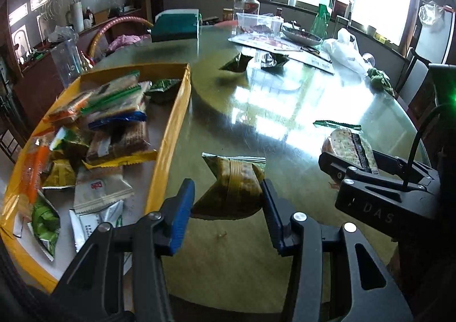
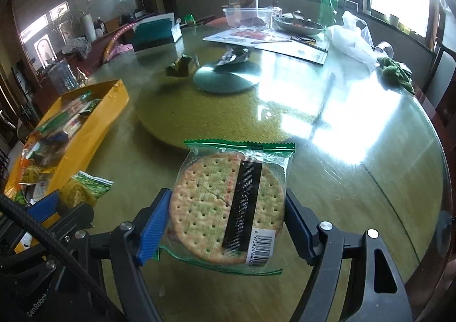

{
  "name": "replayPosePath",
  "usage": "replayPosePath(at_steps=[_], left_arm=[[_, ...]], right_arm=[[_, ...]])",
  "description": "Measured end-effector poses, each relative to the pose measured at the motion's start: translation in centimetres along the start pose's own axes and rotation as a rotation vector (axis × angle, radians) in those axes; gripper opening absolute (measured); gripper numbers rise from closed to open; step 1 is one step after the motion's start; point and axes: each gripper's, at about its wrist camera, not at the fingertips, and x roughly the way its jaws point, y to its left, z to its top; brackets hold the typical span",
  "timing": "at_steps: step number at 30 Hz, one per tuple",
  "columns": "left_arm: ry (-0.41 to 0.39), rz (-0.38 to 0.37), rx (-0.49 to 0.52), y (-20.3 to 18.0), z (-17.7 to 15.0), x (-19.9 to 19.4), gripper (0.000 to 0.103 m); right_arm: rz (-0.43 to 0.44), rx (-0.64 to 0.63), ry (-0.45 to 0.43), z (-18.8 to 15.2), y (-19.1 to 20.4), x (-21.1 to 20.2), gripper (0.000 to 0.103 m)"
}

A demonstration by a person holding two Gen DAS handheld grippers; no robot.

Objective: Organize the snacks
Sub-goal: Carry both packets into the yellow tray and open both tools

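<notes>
My left gripper (image 1: 226, 208) is shut on a green-gold snack packet (image 1: 233, 184), held just above the glass table to the right of the yellow tray (image 1: 171, 128). The tray holds several snack packets (image 1: 114, 122). My right gripper (image 2: 228, 222) is shut on a clear green-edged packet of round crackers (image 2: 228, 205), also held over the table. That cracker packet (image 1: 349, 145) and the right gripper (image 1: 379, 179) show at right in the left wrist view. Two more dark green packets (image 1: 236, 61) (image 1: 275, 60) lie farther back on the table.
The yellow tray (image 2: 85, 134) sits at the left table edge. At the far side lie a clear plastic container (image 1: 256, 23), a metal dish (image 1: 302, 36), papers (image 1: 285, 47), a white plastic bag (image 1: 346, 50), a green bottle (image 1: 322, 17) and a teal box (image 1: 175, 26). A chair (image 1: 419, 77) stands at right.
</notes>
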Motion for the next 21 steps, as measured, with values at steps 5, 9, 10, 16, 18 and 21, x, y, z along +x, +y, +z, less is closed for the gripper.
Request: replayPosePath(at_steps=[5, 9, 10, 16, 18, 21], left_arm=[[-0.037, 0.0, -0.016, 0.5, 0.4, -1.6, 0.049], [-0.061, 0.013, -0.027, 1.0, 0.8, -2.8, 0.049], [-0.067, 0.018, -0.027, 1.1, 0.9, -3.0, 0.049], [-0.094, 0.034, -0.064, 2.8, 1.3, -4.4, 0.049], [-0.103, 0.037, -0.072, 3.4, 1.3, -4.8, 0.049], [-0.109, 0.043, -0.093, 4.5, 1.2, -5.4, 0.049]], right_arm=[[0.03, -0.006, -0.032, 0.4, 0.8, -1.2, 0.076], [0.062, -0.007, -0.05, 0.6, 1.4, -2.0, 0.076], [0.074, -0.008, -0.053, 0.6, 1.7, -2.3, 0.076], [0.127, -0.014, -0.074, 0.9, 2.9, -3.3, 0.076], [0.138, -0.026, -0.079, 1.1, 3.7, -3.7, 0.076], [0.158, -0.04, -0.088, 1.3, 4.6, -4.1, 0.076]])
